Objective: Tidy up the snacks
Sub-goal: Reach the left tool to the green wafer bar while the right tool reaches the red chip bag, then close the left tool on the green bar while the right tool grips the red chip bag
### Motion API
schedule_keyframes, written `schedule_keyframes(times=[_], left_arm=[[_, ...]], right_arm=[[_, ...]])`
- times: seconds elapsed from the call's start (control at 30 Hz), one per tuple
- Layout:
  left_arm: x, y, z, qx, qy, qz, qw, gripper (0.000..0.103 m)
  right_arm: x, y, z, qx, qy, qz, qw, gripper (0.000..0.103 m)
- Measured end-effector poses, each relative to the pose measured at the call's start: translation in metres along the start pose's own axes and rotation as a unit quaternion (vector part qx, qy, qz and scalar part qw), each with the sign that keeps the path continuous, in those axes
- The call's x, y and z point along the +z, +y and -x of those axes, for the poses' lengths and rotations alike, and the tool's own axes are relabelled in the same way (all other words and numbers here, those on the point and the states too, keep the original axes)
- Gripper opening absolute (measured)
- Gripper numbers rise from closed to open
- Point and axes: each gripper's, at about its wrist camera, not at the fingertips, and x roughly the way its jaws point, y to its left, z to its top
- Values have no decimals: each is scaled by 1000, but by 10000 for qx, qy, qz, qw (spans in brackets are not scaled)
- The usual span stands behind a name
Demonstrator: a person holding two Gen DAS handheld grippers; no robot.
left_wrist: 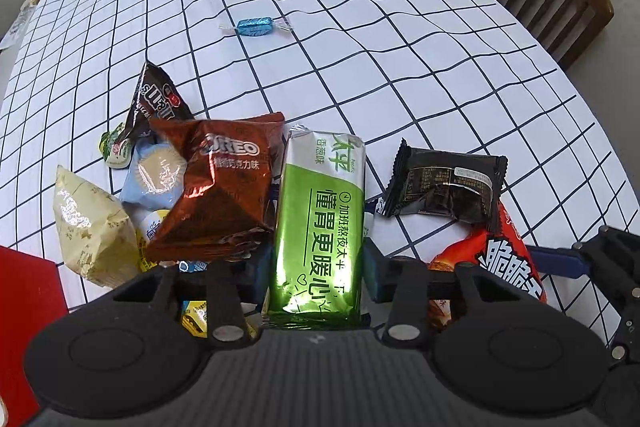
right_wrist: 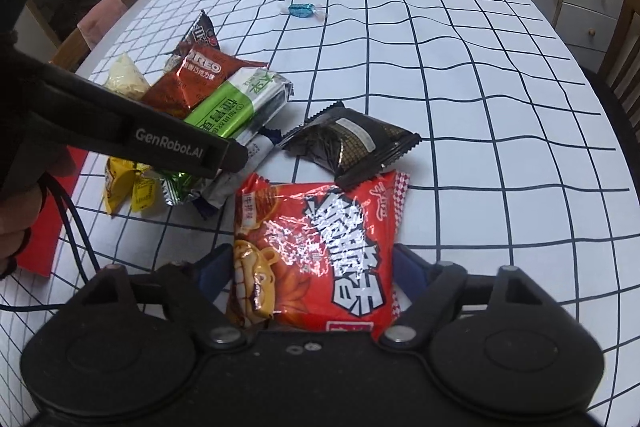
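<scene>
Under the green packet [left_wrist: 320, 211] your left gripper's [left_wrist: 316, 269] own body hides the packet's near end, and small yellow sweets [left_wrist: 194, 319] beside it show only in slivers. A pale blue packet [left_wrist: 154, 175] lies mostly buried under the Oreo packet [left_wrist: 224, 183]. The orange packet [left_wrist: 500, 263] beside the green one is half covered by the other gripper's parts. Print on the black packet [left_wrist: 444, 187] is too small to read. A red sheet [left_wrist: 24, 307] runs off the left edge.

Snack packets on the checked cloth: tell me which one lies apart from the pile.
The blue-wrapped candy, with twisted clear ends, lies alone farther up the tablecloth. Every other packet sits clustered near the claws.
</scene>
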Motion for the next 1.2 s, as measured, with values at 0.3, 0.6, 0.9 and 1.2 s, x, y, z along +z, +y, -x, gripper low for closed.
schedule_keyframes(times=[0.3,0.6,0.9,1.2], left_arm=[[-8,7,11,-73,-71,254,9996,42],[-25,11,32,-72,-189,436,9988,42],[-45,22,50,38,-241,694,9973,42],[-61,26,76,52,-412,876,9953,42]], right_arm=[[-4,-2,9,87,-27,-97,9999,65],[-1,9,-4,-237,198,120,9995,90],[3,30,-22,-691,467,653,9944,98],[0,25,-11,-607,427,650,9951,78]])
